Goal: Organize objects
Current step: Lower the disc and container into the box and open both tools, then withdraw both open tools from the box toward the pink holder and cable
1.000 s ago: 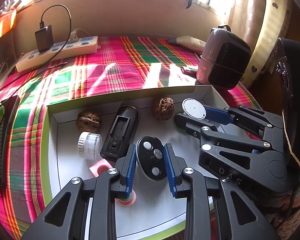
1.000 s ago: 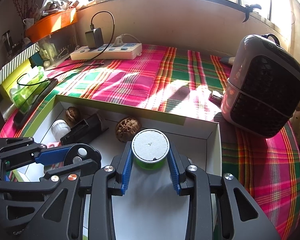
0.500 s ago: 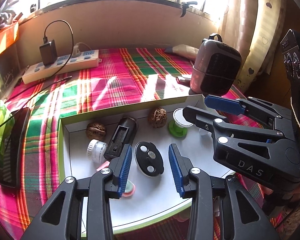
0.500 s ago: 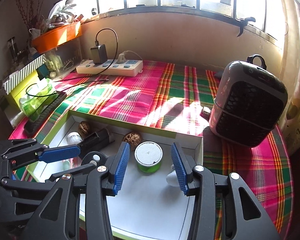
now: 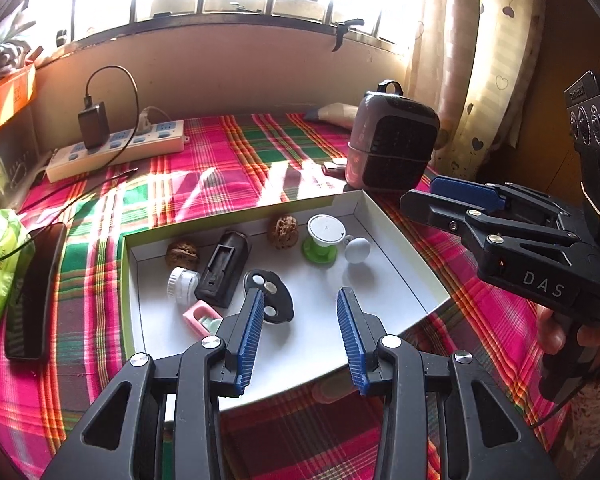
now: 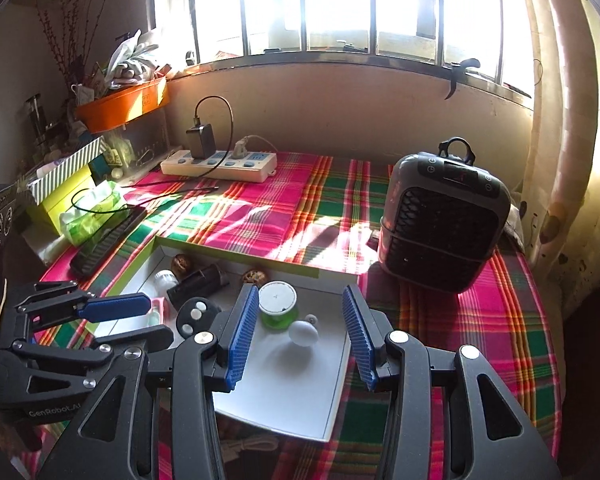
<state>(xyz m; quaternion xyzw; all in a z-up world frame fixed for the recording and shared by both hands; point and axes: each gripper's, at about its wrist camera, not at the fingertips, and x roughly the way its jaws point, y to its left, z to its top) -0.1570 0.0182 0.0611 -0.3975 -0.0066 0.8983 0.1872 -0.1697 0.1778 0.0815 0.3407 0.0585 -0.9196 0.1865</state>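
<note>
We are holding both claws above the white tray (image 5: 404, 276) on the plaid cloth (image 5: 228, 168); our left claw (image 5: 300, 332) is standing spread, pinching nothing, with the black oval disc (image 5: 274, 300) lying just beyond its left pad (image 5: 250, 336) on the tray floor; our right claw (image 6: 298, 338) is likewise standing spread and gripping nothing, the green spool (image 6: 278, 308) sitting between and beyond its pads, the white ball (image 6: 303, 333) just beside the spool; farther out from our left claw we are seeing two walnuts (image 5: 283, 232), a black holder (image 5: 222, 268), a white cap (image 5: 182, 280) and a pink piece (image 5: 198, 316), all resting inside the tray; the heater (image 6: 444, 220) is standing beyond our right claw, outside the tray.
</note>
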